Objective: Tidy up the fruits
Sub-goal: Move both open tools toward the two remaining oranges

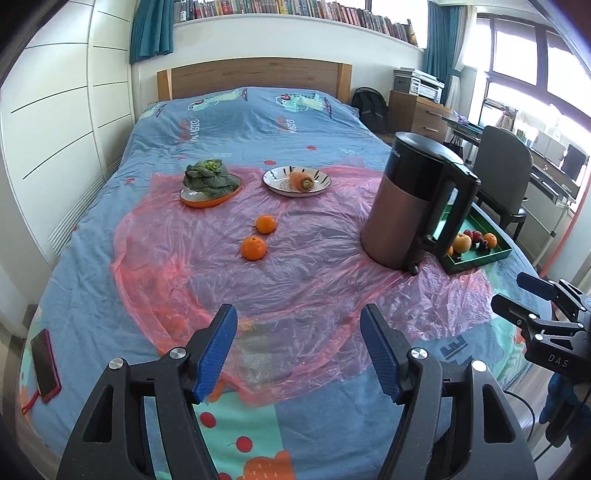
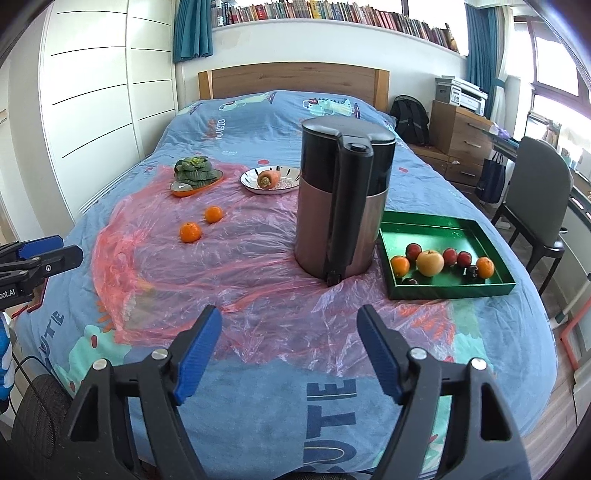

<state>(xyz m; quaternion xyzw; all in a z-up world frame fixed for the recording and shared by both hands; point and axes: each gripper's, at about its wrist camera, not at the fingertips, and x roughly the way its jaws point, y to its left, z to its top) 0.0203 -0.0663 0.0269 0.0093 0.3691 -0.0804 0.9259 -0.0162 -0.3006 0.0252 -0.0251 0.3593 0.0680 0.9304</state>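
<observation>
Definitely a home bedroom: big bed [image 2: 258,122] with a cartoon duvet, wooden headboard [image 2: 291,83], wardrobe [image 2: 96,92], bookshelf [image 2: 332,13] above, curtains [image 2: 192,29].

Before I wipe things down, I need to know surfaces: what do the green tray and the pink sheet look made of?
Green tray: rigid, glossy, with sharp straight walls; lacquered wood or plastic, hard to say which.
Pink sheet: thin translucent plastic film; it crinkles, shines, and the bedspread pattern shows through.
</observation>
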